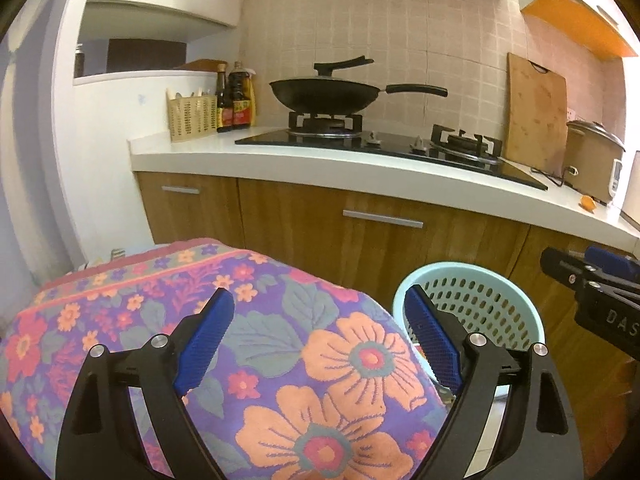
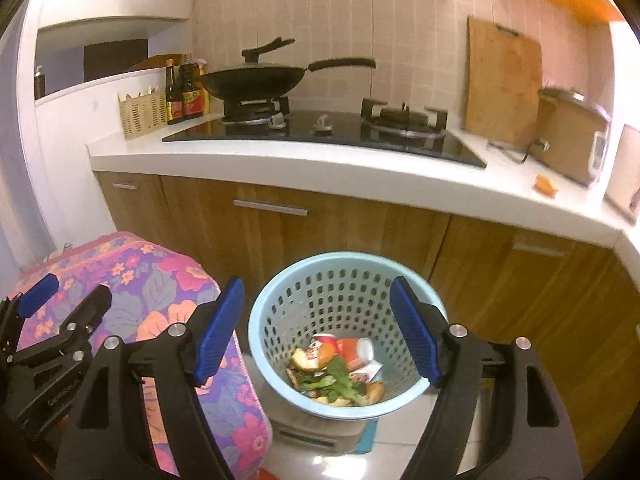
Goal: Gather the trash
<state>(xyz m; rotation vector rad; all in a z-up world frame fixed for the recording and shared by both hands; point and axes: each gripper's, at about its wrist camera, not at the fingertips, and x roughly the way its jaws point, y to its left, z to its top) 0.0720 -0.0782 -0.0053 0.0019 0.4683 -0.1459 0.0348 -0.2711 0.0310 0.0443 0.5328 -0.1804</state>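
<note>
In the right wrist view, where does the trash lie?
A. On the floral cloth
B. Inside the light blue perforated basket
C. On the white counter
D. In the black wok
B: peels, greens and a can lie at the bottom of the light blue basket, which stands beside the floral cloth.

The basket [image 2: 344, 280] stands on the floor before the counter [image 2: 320, 184], with trash [image 2: 336, 372] inside; the cloth-covered seat [image 2: 160, 280] is left of it.

The trash basket [image 2: 340, 300] looks like smooth pale-blue plastic, full of holes. Next to it, a floral cloth [image 1: 280, 340] with a nubby, towel-like weave. Cabinet fronts [image 1: 360, 248] are wood grain with brushed-metal handles, the surface [image 1: 360, 176] is glossy white, and the hob [image 2: 320, 136] is shiny black glass.
</note>
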